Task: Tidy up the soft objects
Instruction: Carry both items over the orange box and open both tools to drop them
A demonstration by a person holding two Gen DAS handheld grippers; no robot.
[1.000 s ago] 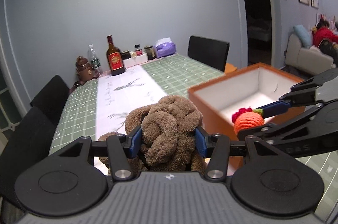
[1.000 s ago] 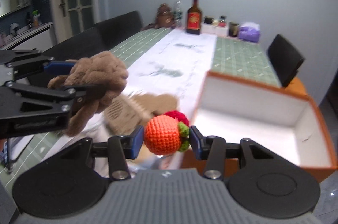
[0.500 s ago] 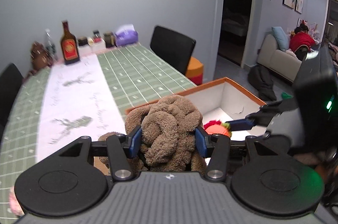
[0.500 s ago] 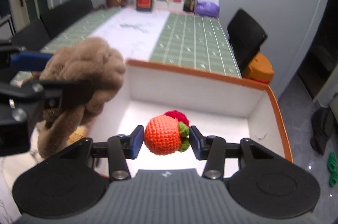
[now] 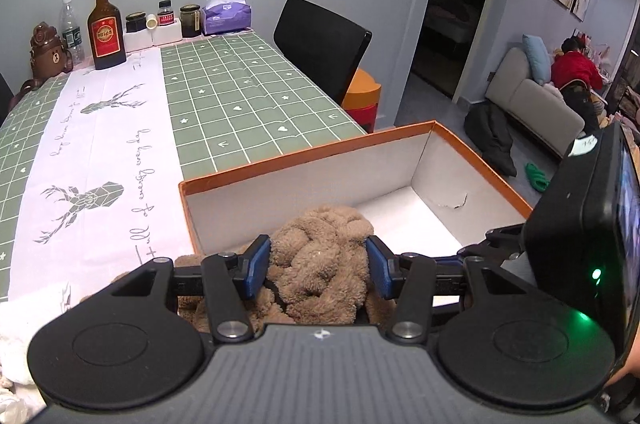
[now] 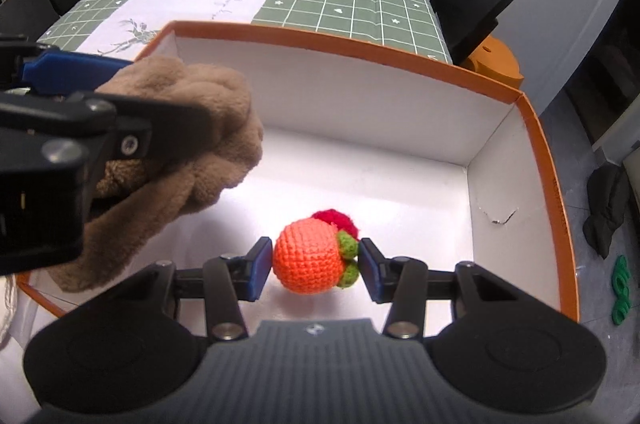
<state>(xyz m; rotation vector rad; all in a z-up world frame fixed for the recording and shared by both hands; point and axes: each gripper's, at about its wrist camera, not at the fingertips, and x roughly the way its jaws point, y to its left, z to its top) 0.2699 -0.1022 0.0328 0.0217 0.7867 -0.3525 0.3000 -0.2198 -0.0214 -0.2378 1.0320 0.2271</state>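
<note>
My left gripper is shut on a brown knotted plush toy and holds it over the near left corner of an orange box with white inside. In the right wrist view the plush hangs above the box floor at the left. My right gripper is shut on an orange crocheted ball with green leaves and a red tuft, low inside the box, above its white floor. The right gripper's body shows at the right edge of the left wrist view.
The box stands at the near end of a long table with a green checked cloth and a white runner. Bottles, jars and a tissue pack line the far end. Black chairs flank the table.
Both grippers have moved forward and down over the box. The plush now hangs inside its left corner and the crocheted ball sits lower inside the box. Both grips are unchanged.
</note>
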